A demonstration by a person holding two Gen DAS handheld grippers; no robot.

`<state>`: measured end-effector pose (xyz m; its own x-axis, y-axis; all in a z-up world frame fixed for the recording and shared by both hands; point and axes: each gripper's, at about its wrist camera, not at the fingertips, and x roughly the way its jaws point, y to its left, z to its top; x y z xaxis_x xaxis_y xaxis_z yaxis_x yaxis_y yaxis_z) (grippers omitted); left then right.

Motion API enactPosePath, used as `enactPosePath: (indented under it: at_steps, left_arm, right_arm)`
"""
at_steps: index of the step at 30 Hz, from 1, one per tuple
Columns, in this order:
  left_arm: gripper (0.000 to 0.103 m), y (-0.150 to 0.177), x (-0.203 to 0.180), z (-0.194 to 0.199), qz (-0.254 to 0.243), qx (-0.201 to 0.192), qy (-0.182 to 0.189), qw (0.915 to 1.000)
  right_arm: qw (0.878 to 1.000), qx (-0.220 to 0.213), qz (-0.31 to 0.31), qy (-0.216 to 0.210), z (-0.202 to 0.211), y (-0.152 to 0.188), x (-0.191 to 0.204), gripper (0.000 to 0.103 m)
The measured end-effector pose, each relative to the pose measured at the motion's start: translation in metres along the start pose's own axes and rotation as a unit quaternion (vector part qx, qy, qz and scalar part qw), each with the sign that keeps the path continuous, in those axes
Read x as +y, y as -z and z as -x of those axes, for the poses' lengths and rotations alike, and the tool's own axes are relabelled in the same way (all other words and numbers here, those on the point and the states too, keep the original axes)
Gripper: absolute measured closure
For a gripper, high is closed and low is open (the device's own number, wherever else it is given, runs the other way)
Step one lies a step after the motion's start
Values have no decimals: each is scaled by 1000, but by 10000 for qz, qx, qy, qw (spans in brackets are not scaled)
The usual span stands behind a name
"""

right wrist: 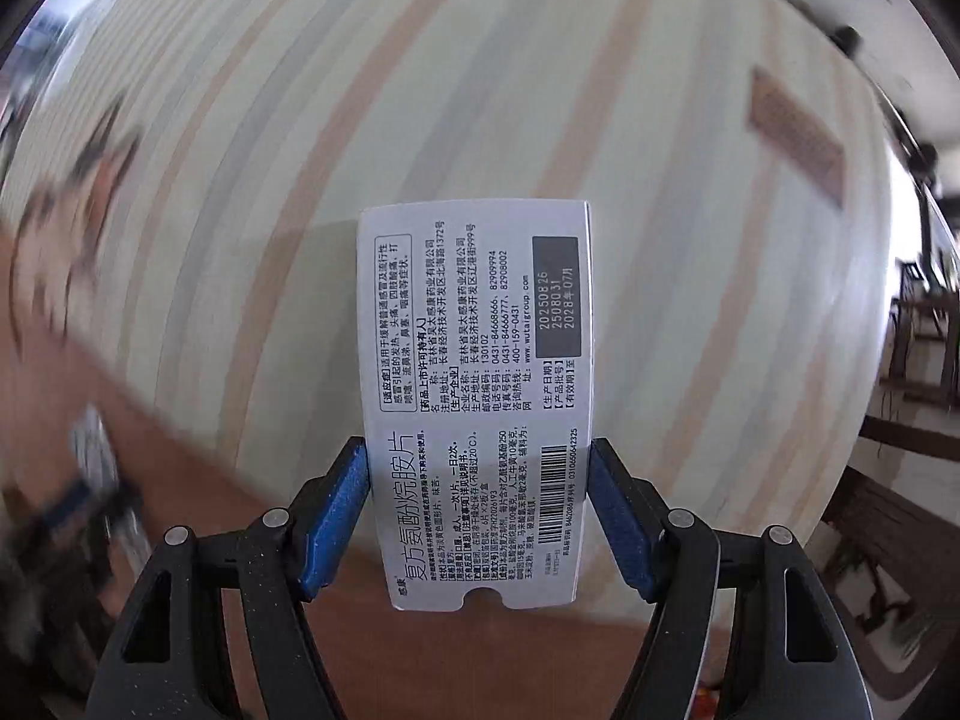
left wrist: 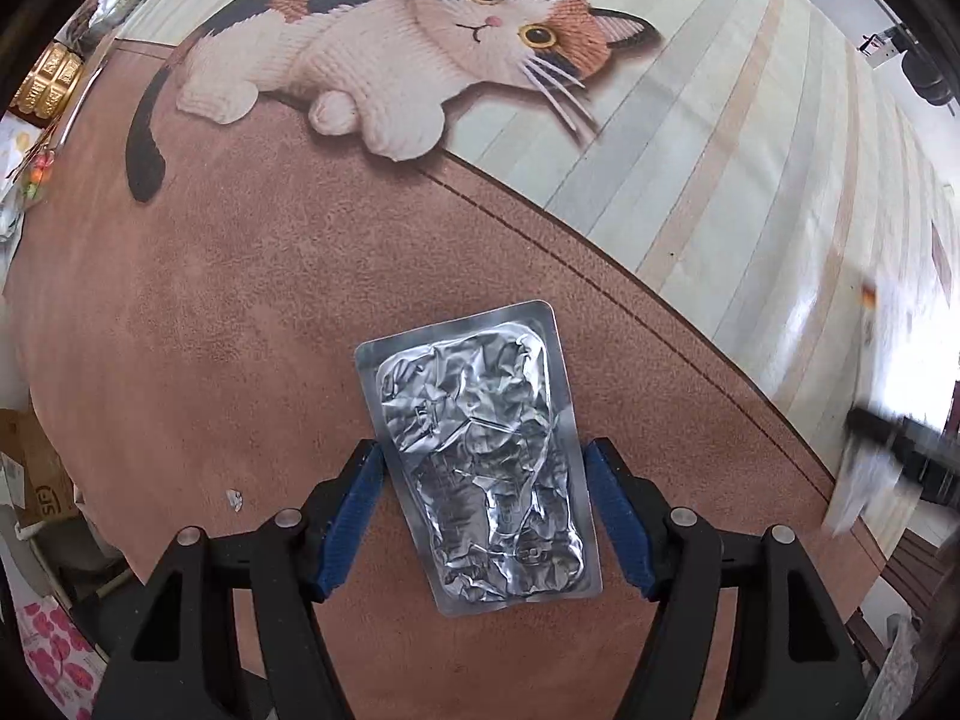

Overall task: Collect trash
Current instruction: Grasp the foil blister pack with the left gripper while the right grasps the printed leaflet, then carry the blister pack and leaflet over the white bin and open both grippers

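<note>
Underfoot, the rug (left wrist: 210,312) fills nearly all of the left wrist view, a brown plush field with a stitched seam crossing it and a band of pale stripes beyond the seam. Printed on the rug, a calico cat (left wrist: 384,54) sprawls across the far part, its paws hanging over onto the brown and its black tail curling down on the left. The right wrist view shows mostly the striped part of the rug (right wrist: 540,90), blurred toward the edges.

On the brown field, well short of the cat, lies a crumpled silver blister pack (left wrist: 480,456), flat on the rug with its foil face up. The left gripper (left wrist: 483,516) straddles it: a blue pad sits at each long edge of the pack, close against it, though I cannot tell whether the pads actually press on it or merely flank it.

Out at the rug's right edge in the same view, a dark blurred shape with something white hangs over the stripes, too smeared to make out.

The right gripper (right wrist: 477,516) is clamped on a white medicine box (right wrist: 477,408), the blue pads pressing its two long sides near the barcode end. That box stands out forward between the fingers, above the striped part of the rug, its printed face toward the camera.

A small white scrap (left wrist: 234,499) lies on the brown, left of the blister pack.
</note>
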<state>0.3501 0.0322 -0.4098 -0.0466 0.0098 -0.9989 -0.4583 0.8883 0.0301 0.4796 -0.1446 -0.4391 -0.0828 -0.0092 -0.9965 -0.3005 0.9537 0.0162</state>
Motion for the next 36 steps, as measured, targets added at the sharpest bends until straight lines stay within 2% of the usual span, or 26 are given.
enactPosePath:
  at_steps: [3,6,8,12,14,22,25,30,36]
  left_arm:
    - [36,-2,-2,2,-23,12,6,10000]
    - [36,-3,-2,2,-24,-26,21,10000]
    - [37,-5,0,1,-12,-48,38,10000]
    - [37,9,2,6,-36,-180,26,9998]
    - [37,16,4,14,-9,-282,63,9996]
    - [37,44,25,59,138,-812,298,9962]
    - [37,66,44,81,284,-1052,394,9933]
    - [37,116,98,117,660,-1435,561,9859]
    - [37,202,172,141,1238,-1719,755,9744]
  right_arm:
    - [9997,-72,153,178,-2,9,12,29]
    - [9997,-75,80,229,-5,8,12,20]
    - [9998,-140,87,121,-5,8,8,19]
    - [9993,-299,207,134,1,13,7,30]
    - [9994,-287,195,6,10,33,7,30]
    - [9969,-603,343,-371,51,71,28,30]
    - [9944,-770,476,-537,68,93,41,30]
    - [9879,-1017,871,-787,104,130,79,30]
    - [9772,-1173,1414,-1067,128,219,144,30]
